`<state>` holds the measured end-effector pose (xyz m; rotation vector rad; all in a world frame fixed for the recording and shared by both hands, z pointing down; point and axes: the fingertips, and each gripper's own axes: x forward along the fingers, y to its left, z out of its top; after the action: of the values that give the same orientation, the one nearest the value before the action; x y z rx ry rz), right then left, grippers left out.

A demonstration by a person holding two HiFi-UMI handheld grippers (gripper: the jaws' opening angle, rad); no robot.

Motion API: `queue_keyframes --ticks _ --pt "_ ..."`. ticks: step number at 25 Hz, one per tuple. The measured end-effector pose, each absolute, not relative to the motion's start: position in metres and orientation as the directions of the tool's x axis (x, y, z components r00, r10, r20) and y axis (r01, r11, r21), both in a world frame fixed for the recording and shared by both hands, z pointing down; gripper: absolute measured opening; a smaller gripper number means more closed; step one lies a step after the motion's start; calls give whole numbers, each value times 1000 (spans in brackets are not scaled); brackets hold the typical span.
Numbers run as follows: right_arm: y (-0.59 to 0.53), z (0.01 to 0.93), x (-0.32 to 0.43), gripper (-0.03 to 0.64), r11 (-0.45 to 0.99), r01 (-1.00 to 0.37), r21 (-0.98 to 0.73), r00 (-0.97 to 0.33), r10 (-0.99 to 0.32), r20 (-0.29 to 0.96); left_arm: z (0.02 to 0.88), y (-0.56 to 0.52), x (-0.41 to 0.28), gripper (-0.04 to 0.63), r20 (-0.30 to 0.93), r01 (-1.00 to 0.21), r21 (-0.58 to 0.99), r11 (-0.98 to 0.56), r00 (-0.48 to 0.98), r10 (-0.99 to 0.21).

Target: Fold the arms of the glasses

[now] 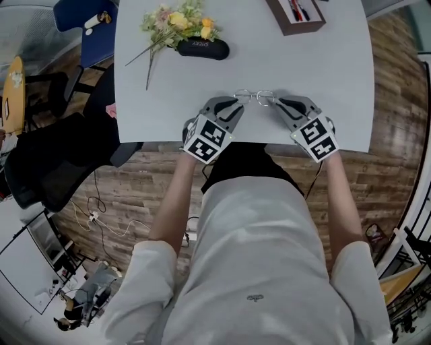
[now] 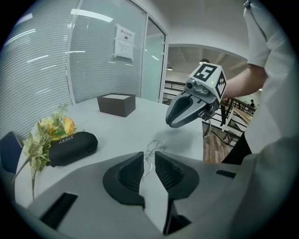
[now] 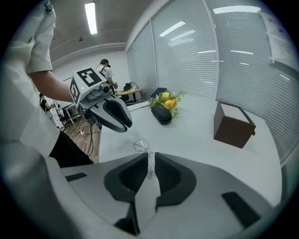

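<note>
Near the front edge of the pale grey table (image 1: 323,81), the thin wire-framed glasses (image 1: 254,96) are held between both tools. Farther back lie a black oval case (image 1: 202,48), yellow flowers (image 1: 176,23) and a brown box (image 1: 296,17); wood-plank floor (image 1: 135,182) surrounds the table. The left gripper (image 1: 236,103) and right gripper (image 1: 283,102) each have their jaws nearly closed, pinching one side of the glasses

Open table (image 1: 330,81) around glasses (image 1: 254,96), black case (image 1: 202,48) and flowers (image 1: 178,22) behind, brown box (image 1: 296,18) back right
</note>
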<state>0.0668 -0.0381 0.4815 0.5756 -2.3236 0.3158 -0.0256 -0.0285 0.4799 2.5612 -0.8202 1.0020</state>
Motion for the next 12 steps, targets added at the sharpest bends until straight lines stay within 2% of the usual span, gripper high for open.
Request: queue_keyframes --ticks 12 --pt "-25 432 74 17 858 -514 -4 -684 -407 605 434 -8 -11 62 595 -647 -4 -763 612 -522"
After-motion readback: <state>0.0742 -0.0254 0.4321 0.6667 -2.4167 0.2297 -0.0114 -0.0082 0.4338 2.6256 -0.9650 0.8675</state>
